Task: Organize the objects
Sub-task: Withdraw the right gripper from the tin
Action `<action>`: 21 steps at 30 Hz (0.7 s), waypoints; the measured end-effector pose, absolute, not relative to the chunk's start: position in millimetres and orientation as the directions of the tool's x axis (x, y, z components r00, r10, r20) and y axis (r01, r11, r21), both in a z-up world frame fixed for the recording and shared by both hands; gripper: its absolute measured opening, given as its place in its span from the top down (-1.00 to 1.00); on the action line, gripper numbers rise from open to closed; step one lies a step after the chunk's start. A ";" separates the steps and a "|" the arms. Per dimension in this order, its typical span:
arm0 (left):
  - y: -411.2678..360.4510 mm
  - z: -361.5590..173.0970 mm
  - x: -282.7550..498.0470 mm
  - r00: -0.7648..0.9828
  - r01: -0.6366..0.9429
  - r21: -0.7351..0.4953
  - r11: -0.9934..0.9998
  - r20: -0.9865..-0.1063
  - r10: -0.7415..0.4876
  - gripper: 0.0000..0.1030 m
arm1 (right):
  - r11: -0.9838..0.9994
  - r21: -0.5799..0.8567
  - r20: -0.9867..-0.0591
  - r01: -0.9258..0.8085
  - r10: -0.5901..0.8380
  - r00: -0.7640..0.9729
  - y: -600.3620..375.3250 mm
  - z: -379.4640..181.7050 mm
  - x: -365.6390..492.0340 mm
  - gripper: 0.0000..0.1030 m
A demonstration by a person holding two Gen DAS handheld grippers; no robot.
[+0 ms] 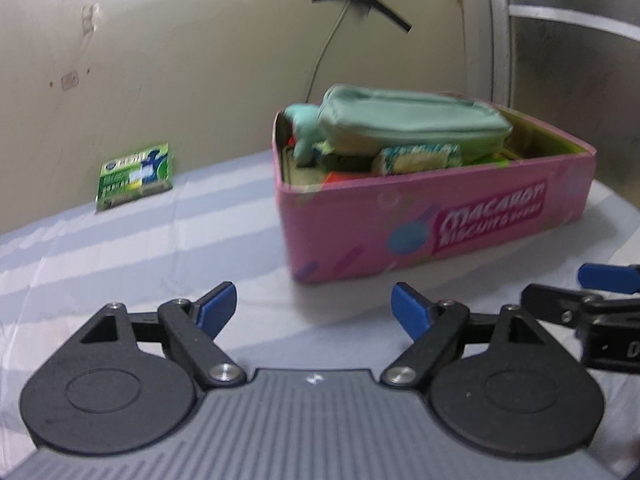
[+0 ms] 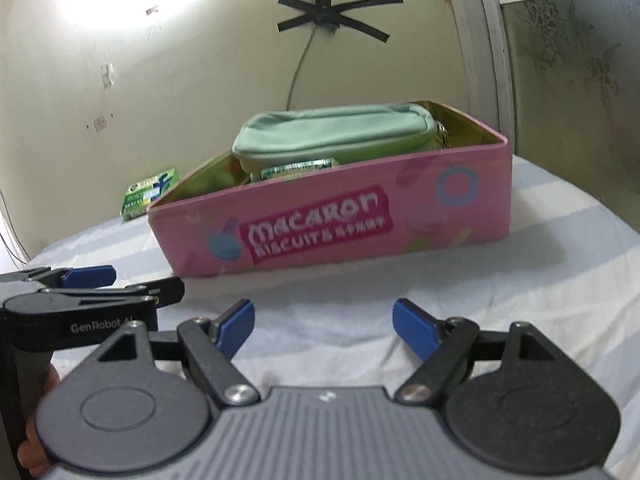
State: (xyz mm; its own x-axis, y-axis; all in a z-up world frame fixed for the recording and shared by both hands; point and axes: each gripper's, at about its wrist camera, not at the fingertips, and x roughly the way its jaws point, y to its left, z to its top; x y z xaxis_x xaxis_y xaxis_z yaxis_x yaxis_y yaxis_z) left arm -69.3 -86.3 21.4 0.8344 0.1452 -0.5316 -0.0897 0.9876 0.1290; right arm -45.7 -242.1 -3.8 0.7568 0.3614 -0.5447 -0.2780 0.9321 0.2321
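you're over a pale sheet (image 1: 120,248) with faint lavender-and-white stripes, pushed up against a cream wall (image 1: 160,80) with scuffs. black tape strips (image 2: 336,12) cross on the wall over a thin cable (image 2: 296,76) that drops behind the tin; a white plug sits above, top edge of the right view. metal door frame (image 2: 488,60) with frosted patterned glass on the right.

pink tin (image 2: 320,224) sits open on the sheet, reads "macaron biscuits". inside it: mint zip pouch (image 2: 332,136) on top, a small teal plush (image 1: 304,128), a wrapped packet (image 1: 416,158), print too blurred to read. green card pack (image 1: 134,176) leans at the wall, well apart from the tin, text unreadable.

your left gripper (image 1: 314,312) has its fingers apart, nothing between. your right gripper (image 2: 322,328) the same. "genrobot" shows on the left one's body in the right view.
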 end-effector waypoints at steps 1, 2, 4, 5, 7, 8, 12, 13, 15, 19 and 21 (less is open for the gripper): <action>-84.5 17.9 -68.9 0.830 -0.093 0.130 0.987 -0.538 0.149 -0.67 | 0.934 0.229 -0.551 -0.275 0.357 0.754 -241.1 -6.5 -45.8 -0.53; -83.1 14.4 -68.6 0.825 -0.095 0.129 0.987 -0.545 0.151 -0.67 | 0.936 0.225 -0.556 -0.272 0.353 0.753 -239.7 -9.3 -46.4 -0.54; -78.8 10.0 -66.9 0.813 -0.098 0.111 0.989 -0.564 0.144 -0.67 | 0.941 0.202 -0.551 -0.273 0.339 0.763 -235.9 -10.9 -49.5 -0.55; -76.0 10.9 -66.5 0.812 -0.100 0.092 0.991 -0.568 0.135 -0.67 | 0.943 0.189 -0.550 -0.273 0.332 0.766 -234.2 -11.9 -51.4 -0.58; -73.6 10.8 -65.8 0.811 -0.106 0.081 0.991 -0.570 0.133 -0.68 | 0.946 0.168 -0.550 -0.277 0.323 0.770 -230.4 -12.9 -52.6 -0.61; -73.8 10.3 -65.7 0.808 -0.105 0.076 0.992 -0.575 0.129 -0.68 | 0.947 0.160 -0.551 -0.279 0.320 0.770 -229.2 -13.2 -53.1 -0.63; -72.7 9.6 -66.8 0.806 -0.111 0.065 0.992 -0.578 0.128 -0.71 | 0.944 0.166 -0.548 -0.284 0.328 0.770 -230.2 -13.8 -54.0 -0.65; -73.0 9.5 -67.3 0.806 -0.114 0.066 0.991 -0.578 0.131 -0.71 | 0.944 0.165 -0.548 -0.285 0.328 0.770 -230.9 -13.9 -54.5 -0.66; -74.7 9.2 -68.7 0.806 -0.119 0.078 0.990 -0.575 0.142 -0.73 | 0.945 0.156 -0.550 -0.286 0.324 0.770 -229.2 -14.0 -55.8 -0.68; -74.6 9.0 -70.5 0.808 -0.120 0.091 0.989 -0.570 0.151 -0.74 | 0.948 0.133 -0.555 -0.288 0.312 0.771 -226.6 -13.6 -55.4 -0.69; -73.9 9.2 -71.0 0.807 -0.122 0.088 0.989 -0.571 0.151 -0.75 | 0.949 0.124 -0.558 -0.290 0.308 0.770 -226.0 -13.6 -54.7 -0.69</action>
